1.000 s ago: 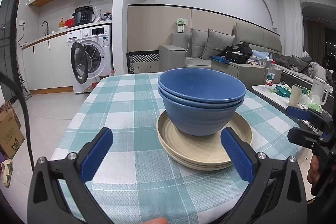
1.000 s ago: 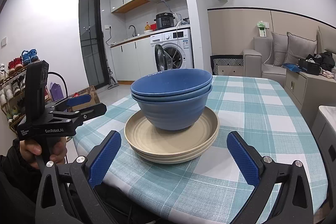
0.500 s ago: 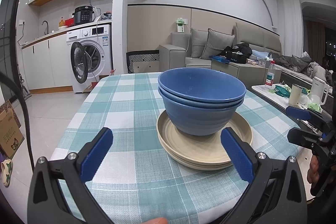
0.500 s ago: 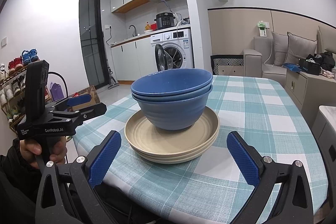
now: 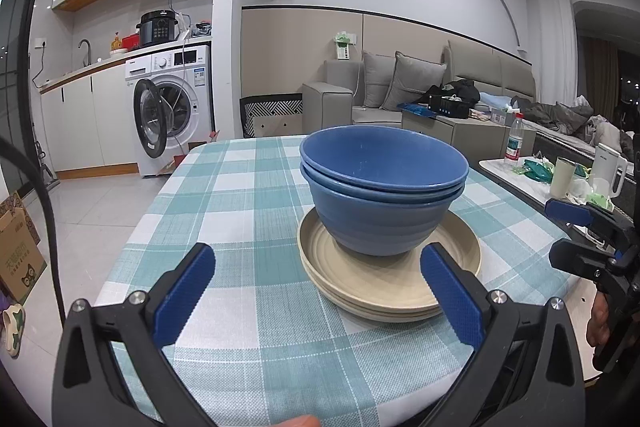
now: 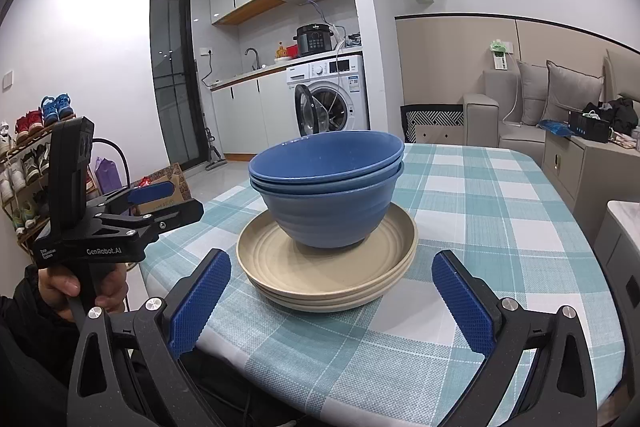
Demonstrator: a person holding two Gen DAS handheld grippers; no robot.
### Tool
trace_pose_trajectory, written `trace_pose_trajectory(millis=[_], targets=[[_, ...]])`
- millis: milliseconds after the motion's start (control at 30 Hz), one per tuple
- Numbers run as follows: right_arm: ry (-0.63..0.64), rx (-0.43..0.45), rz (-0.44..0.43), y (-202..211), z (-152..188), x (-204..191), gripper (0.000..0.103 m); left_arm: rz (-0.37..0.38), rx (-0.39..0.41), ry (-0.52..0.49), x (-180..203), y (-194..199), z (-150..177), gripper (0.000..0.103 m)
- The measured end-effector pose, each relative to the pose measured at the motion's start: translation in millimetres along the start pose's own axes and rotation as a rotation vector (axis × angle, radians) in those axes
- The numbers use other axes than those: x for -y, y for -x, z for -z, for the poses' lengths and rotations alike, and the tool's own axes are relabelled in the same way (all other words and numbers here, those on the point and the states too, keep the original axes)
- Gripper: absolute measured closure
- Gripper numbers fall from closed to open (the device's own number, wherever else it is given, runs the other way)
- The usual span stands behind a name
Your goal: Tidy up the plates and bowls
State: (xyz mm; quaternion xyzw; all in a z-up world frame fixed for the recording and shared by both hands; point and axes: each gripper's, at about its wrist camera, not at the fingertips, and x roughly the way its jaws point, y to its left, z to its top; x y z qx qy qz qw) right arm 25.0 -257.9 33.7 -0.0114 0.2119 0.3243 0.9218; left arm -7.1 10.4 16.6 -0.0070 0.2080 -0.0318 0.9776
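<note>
Two nested blue bowls (image 5: 382, 195) (image 6: 328, 195) stand on a stack of beige plates (image 5: 384, 279) (image 6: 320, 275) on a table with a teal checked cloth (image 5: 240, 195) (image 6: 500, 211). My left gripper (image 5: 316, 291) is open, its blue pads short of the plates' near rim, nothing between them. My right gripper (image 6: 332, 301) is open too, facing the stack from another side with its pads empty. Each gripper shows in the other's view: the right one (image 5: 576, 231) at the table's right edge, the left one (image 6: 160, 201) off the table's left corner, held by a hand.
Beyond the table's far edge stand a washing machine (image 5: 172, 111) with its door open and a grey sofa (image 5: 400, 91). A side table (image 5: 560, 179) at the right carries a bottle, cup and kettle. A cardboard box (image 5: 16, 251) sits on the floor at left.
</note>
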Motion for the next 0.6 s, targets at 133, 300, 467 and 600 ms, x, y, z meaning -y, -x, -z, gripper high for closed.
trace_pose_trajectory(millis=[133, 300, 467, 600], targets=[[-0.001, -0.003, -0.003, 0.5, -0.6, 0.1, 0.001, -0.001, -0.001, 0.0, -0.1, -0.7, 0.9, 0.0], [-0.002, -0.004, -0.003, 0.6, -0.5, 0.0, 0.001, 0.001, -0.001, -0.003, 0.4, 0.1, 1.7, 0.0], [0.0, -0.004, -0.004, 0.7, -0.7, -0.2, 0.001, 0.007, 0.005, -0.014, 2.4, 2.0, 3.4, 0.0], [-0.001, -0.004, -0.003, 0.6, -0.8, 0.0, 0.001, 0.008, 0.001, -0.015, 3.5, 1.7, 2.7, 0.0]])
